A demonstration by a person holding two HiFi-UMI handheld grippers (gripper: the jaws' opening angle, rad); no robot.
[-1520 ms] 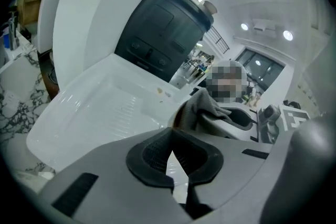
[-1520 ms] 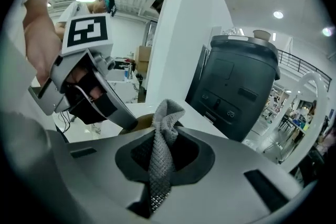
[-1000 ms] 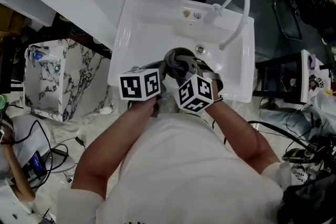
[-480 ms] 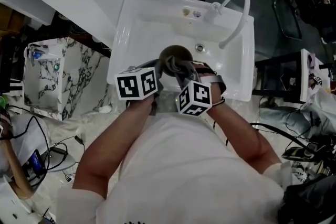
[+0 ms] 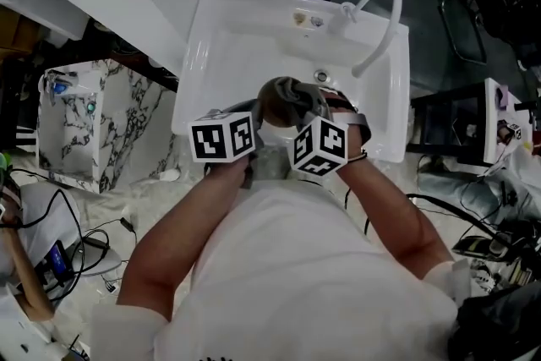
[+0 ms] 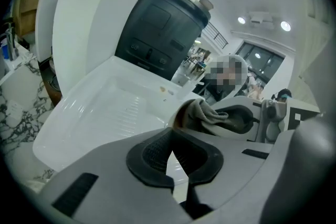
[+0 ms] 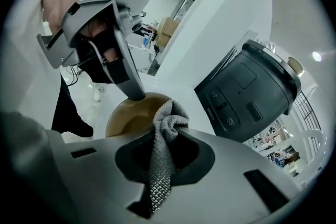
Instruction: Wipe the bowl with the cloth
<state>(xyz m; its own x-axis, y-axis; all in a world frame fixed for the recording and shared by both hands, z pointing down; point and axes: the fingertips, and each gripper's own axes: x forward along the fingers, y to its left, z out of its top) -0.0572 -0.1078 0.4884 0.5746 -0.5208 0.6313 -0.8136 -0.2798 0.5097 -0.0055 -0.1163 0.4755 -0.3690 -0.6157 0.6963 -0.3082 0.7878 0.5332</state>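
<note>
1. The right gripper is clenched on a grey waffle-weave cloth. A bunched fold sticks out past its pads and lies at the rim of the brown-lined bowl.
2. The left gripper is clamped tight on the bowl's rim, with a thin white edge showing between the pads. It holds the bowl over the white sink. I cannot tell whether the bowl's foot rests on the basin.
3. The wipe looks to be under way. To do it well, press the protruding fold flat against the inner wall and sweep along the curve, rolling the right wrist so the cloth leads rather than the hard jaw tips.
4. The left grip should act as a steady counter-hold. Push the strokes toward the clamped side so the bowl cannot pivot out.
5. The patch of rim under the left pads is probably out of reach without regripping elsewhere.
6. Little cloth sticks out, so heavy dragging may pull it loose. Light, overlapping passes seem safer.
</note>
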